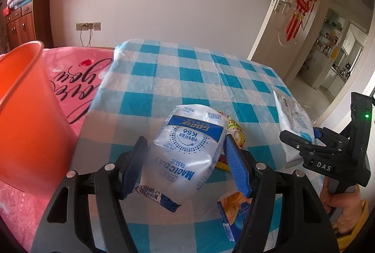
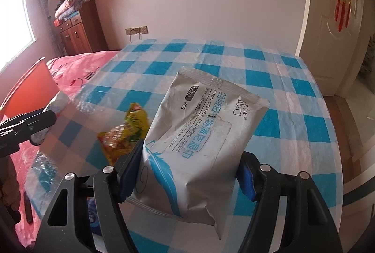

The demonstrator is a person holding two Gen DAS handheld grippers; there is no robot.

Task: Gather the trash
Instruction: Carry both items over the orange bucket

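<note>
left wrist view: the left gripper (image 1: 185,159) is clamped on a white and blue drink pouch (image 1: 187,142), held clear above the checked tablecloth (image 1: 187,74). the orange bin (image 1: 28,117) stands to the left beside the table, no trash seen in it from here. a yellow snack wrapper (image 1: 235,131) and an orange packet (image 1: 232,210) lie on the cloth

right wrist view: the right gripper (image 2: 187,171) is clamped on a silver wipes pack (image 2: 199,135), lifted off the cloth. two pieces are picked up but not binned, i judge; the wrappers on the table are left to collect
</note>
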